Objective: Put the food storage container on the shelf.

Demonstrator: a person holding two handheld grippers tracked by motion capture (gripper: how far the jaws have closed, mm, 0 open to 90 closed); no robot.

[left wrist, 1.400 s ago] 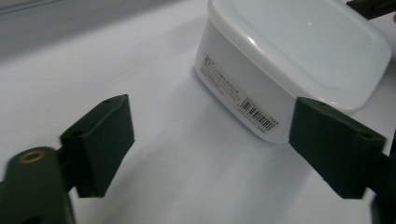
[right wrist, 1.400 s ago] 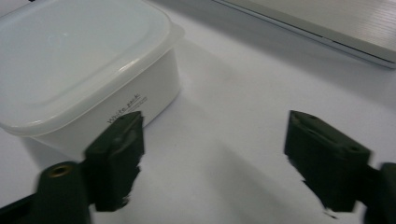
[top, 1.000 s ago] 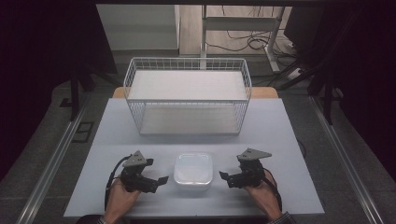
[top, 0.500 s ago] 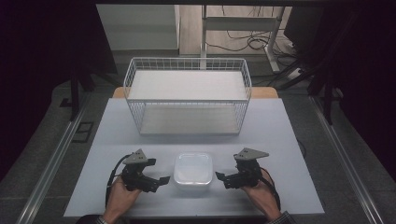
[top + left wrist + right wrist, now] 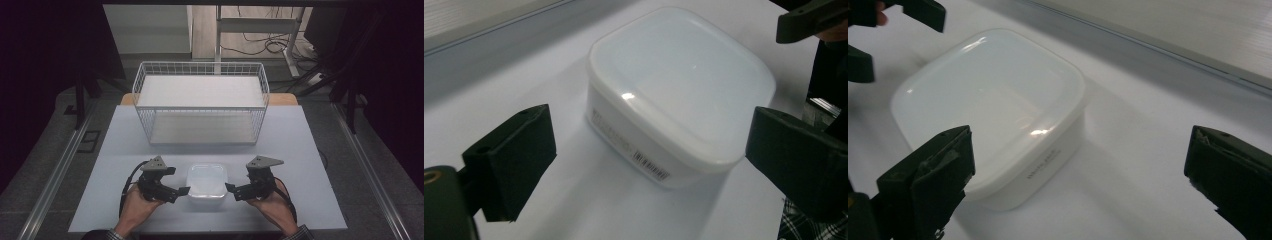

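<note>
Closing in from both sides, I have brought my left gripper [image 5: 176, 192] and right gripper [image 5: 235, 190] a little nearer the white lidded container [image 5: 207, 182] than they were a moment ago, while the container itself has not shifted. It sits on the near part of the white table [image 5: 300, 150], between my two hands and in front of the wire basket [image 5: 200, 102]. Both sets of jaws are spread wide and hold nothing; in the left gripper view the container [image 5: 679, 95] lies just ahead of the gap, and in the right gripper view it [image 5: 993, 105] lies ahead and toward one jaw. I judge the approach nearly finished, with the grasp not yet made.
</note>
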